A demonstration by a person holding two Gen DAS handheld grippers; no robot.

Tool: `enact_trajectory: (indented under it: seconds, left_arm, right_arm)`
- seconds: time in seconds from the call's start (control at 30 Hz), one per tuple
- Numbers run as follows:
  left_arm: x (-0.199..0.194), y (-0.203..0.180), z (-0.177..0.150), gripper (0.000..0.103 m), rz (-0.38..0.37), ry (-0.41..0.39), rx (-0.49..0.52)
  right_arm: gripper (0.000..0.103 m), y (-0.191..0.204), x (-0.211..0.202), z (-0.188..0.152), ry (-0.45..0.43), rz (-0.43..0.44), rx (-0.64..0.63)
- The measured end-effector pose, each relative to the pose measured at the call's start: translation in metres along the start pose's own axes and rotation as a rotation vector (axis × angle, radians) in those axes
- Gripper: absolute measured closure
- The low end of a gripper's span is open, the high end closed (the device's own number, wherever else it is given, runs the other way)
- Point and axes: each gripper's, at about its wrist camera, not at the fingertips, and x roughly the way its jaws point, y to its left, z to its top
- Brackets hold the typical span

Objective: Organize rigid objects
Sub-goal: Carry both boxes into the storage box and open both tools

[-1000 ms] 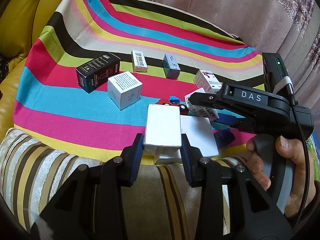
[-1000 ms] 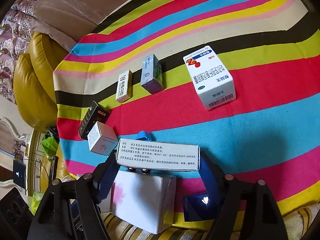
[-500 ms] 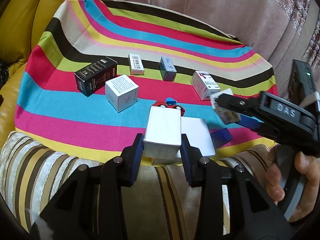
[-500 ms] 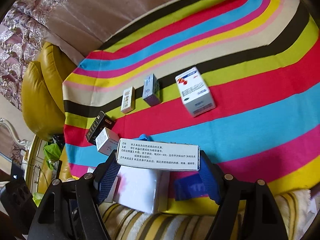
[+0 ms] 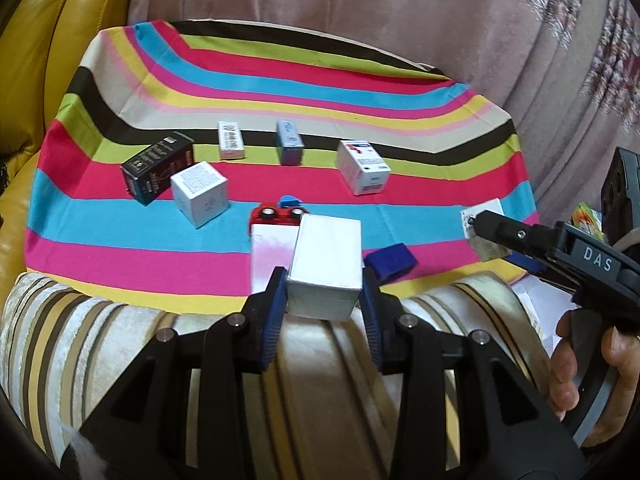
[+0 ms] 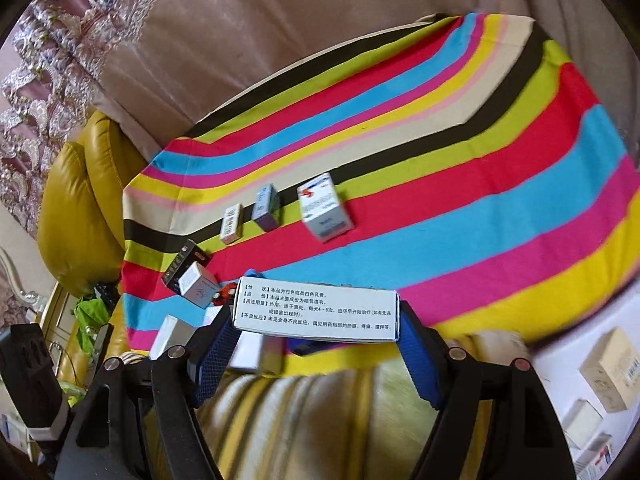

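My left gripper (image 5: 324,286) is shut on a plain white box (image 5: 326,256), held above the near edge of the striped cloth (image 5: 120,224). My right gripper (image 6: 316,320) is shut on a long white box with printed text (image 6: 316,308). In the left wrist view that right gripper (image 5: 486,234) hangs at the right edge of the cloth, the box end-on in its jaws. On the cloth lie a black box (image 5: 158,172), a white cube box (image 5: 200,192), a small white box (image 5: 231,140), a grey-blue box (image 5: 290,142) and a white box with a red logo (image 5: 362,166).
A red toy car (image 5: 280,214), a flat white box (image 5: 268,256) and a blue block (image 5: 390,262) lie near the cloth's front edge. A striped cushion (image 5: 60,340) is in front, a yellow leather armrest (image 5: 32,40) to the left. More boxes (image 6: 608,372) sit off to the right.
Both grippers have drawn back and upward from the cloth with their boxes still held. In the left wrist view the right gripper has shifted to the right.
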Motion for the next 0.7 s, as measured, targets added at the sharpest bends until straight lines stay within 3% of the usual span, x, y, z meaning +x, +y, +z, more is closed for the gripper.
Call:
enact_trajectory:
  seconds: [0.7]
  left_arm:
    - [-0.003, -0.082, -0.016, 0.063, -0.091, 0.064, 0.181]
  right_arm:
    - [0.027, -0.079, -0.079, -0.038, -0.065, -0.181, 0.057]
